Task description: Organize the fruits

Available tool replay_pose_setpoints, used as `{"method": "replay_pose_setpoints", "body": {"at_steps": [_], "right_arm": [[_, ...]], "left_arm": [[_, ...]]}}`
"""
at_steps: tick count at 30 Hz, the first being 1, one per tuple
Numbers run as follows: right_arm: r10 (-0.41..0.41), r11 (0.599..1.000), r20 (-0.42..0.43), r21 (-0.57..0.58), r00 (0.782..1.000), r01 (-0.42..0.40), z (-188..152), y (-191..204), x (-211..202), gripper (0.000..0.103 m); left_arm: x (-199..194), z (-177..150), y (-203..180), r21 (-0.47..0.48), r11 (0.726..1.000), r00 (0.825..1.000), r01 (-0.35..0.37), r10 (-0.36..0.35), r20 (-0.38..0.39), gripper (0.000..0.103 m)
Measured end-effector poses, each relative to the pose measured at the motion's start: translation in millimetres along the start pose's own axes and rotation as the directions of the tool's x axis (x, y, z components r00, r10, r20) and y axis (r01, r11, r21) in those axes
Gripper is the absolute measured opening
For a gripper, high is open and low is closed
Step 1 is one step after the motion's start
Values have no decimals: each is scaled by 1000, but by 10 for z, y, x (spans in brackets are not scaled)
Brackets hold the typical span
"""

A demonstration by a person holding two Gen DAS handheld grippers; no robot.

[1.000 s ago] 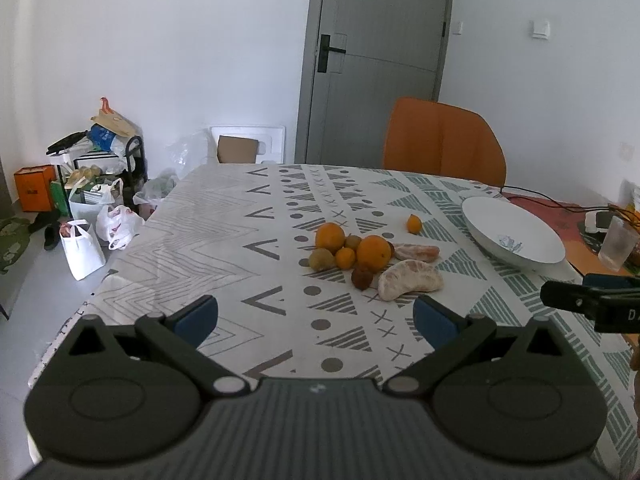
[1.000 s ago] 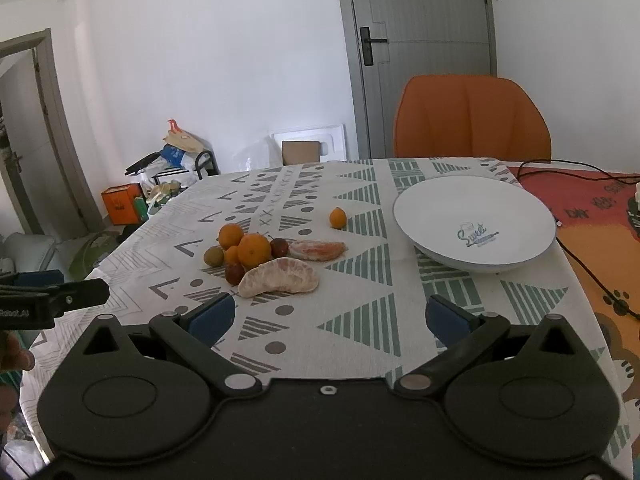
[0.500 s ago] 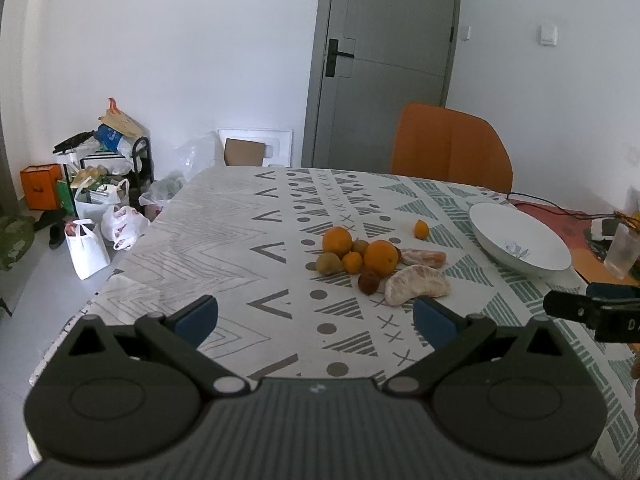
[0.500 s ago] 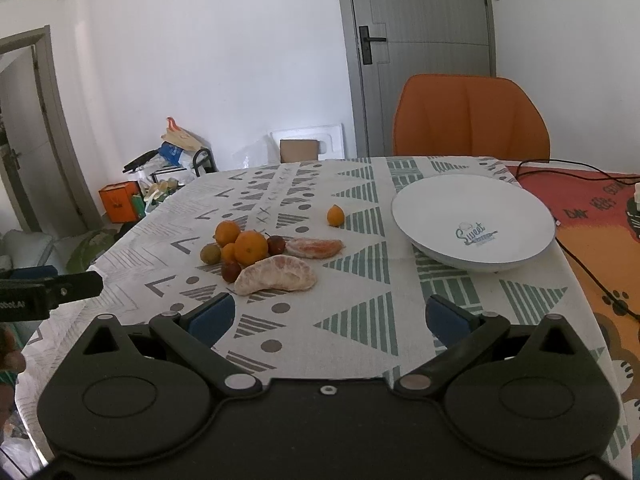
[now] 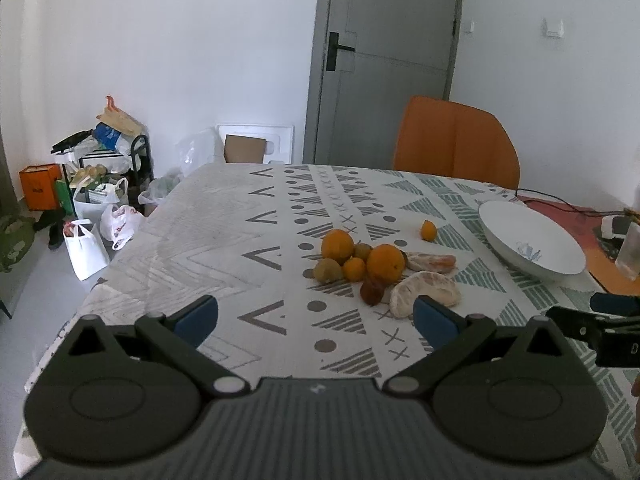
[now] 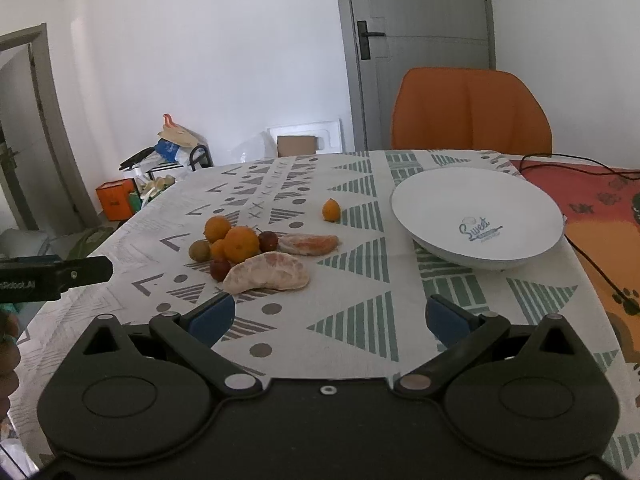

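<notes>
We see a little pile of fruit (image 6: 248, 252) in the middle of the table (image 6: 352, 320). In the pile are two oranges (image 6: 241, 244), some small round fruits, and two peeled pieces (image 6: 267, 273) on the near side. One small orange fruit (image 6: 331, 209) sits alone, a bit behind the pile. A big white bowl (image 6: 478, 216) stands to the right of the fruit, well apart from it, and we see nothing in it. An orange chair (image 6: 470, 114) stands at the far end of the table.

We see our left gripper (image 5: 316, 316) spread wide with nothing between its blue tips. Our right gripper (image 6: 330, 316) is spread wide too, and it holds nothing. Both hang over the near part of the table, in front of the fruit and not touching it.
</notes>
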State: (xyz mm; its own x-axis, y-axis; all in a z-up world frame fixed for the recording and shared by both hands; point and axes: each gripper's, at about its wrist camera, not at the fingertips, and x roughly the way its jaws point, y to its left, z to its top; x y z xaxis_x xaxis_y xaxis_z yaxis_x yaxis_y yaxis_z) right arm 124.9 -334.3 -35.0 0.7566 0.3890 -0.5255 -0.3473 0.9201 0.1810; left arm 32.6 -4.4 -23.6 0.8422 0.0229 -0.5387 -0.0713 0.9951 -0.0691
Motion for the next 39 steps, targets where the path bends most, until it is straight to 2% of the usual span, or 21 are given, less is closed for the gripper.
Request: {"method": "replay_pose_setpoints", "body": {"at_steps": [12, 19, 31, 39], "right_arm": [[-22, 1000, -9, -21, 1000, 21, -28, 110, 284, 103], [-19, 1000, -21, 5, 1000, 20, -39, 142, 496, 103], [24, 999, -84, 31, 996, -21, -10, 164, 837, 103], [34, 999, -123, -13, 992, -36, 35, 342, 1078, 103]], "left_arm": [[325, 23, -96, 51, 998, 999, 47, -46, -23, 103], [574, 8, -82, 50, 998, 996, 47, -43, -82, 102], [828, -10, 41, 5, 999, 990, 47, -46, -136, 102], [933, -12, 230, -33, 999, 988, 29, -33, -150, 103]]}}
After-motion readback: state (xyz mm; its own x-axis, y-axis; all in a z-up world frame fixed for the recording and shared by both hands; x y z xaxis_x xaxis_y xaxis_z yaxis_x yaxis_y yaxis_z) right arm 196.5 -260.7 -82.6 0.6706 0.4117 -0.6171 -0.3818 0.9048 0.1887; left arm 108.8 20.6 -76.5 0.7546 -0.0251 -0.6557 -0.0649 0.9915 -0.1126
